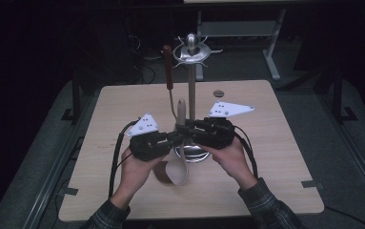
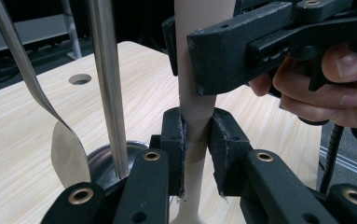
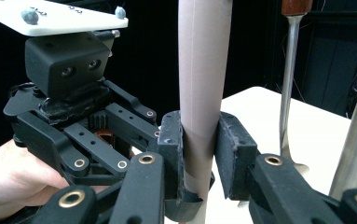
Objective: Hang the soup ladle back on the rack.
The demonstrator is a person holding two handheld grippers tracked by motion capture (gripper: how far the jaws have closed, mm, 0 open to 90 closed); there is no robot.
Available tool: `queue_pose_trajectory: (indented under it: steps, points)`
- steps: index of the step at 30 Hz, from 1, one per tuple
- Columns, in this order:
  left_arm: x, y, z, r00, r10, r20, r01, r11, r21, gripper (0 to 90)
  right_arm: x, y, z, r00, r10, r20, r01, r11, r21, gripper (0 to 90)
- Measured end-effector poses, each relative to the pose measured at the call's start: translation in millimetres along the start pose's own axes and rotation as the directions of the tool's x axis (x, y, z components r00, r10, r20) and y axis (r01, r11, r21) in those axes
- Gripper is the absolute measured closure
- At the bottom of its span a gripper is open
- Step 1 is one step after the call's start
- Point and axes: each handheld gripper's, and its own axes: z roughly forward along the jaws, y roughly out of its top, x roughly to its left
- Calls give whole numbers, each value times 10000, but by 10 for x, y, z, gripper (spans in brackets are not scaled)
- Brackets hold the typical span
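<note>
the person's two plaid-sleeved forearms come in at the near edge of the pale wooden bench [image 1: 275, 157], each hand holding a black gripper. the left gripper [image 2: 195, 156] has its fingers clamped on the handle of a beige, flat-bladed spatula [image 2: 194, 93], which stands upright with its blade down near the bench. the right gripper [image 3: 199, 156] has its fingers clamped on the same handle, just above the left one. close behind stands a steel utensil stand [image 1: 191, 90], with a wood-handled metal spoon [image 1: 169, 71] hanging beside its pole.
</note>
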Motion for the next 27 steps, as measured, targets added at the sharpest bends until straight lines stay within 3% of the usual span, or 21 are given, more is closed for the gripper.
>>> queue_pose_trajectory:
  steps: [6, 13, 14, 21, 27]
  points:
    - [14, -3, -19, 9999, 140, 58, -141, 9998, 145, 737, 15, -5, -4, 9998, -97, 156, 98, 9999, -67, 742]
    - [72, -65, -114, 9996, 149, 252, -171, 9956, 916, 497, -4, -3, -24, 9991, -196, 366, 198, 9998, -51, 742]
    - [101, -106, -159, 9995, 203, 245, -233, 9915, 1282, 464, -10, -2, -31, 9994, -136, 333, 137, 9999, -26, 742]
    - [254, -361, -312, 9998, -104, 194, 60, 9767, 2144, 348, -13, 29, -31, 9991, -323, 257, 326, 9994, -114, 742]
    - [397, -661, -410, 9998, 23, -192, 35, 9546, 2979, 259, 12, 58, 16, 9986, -531, 89, 531, 9986, -5, 742]
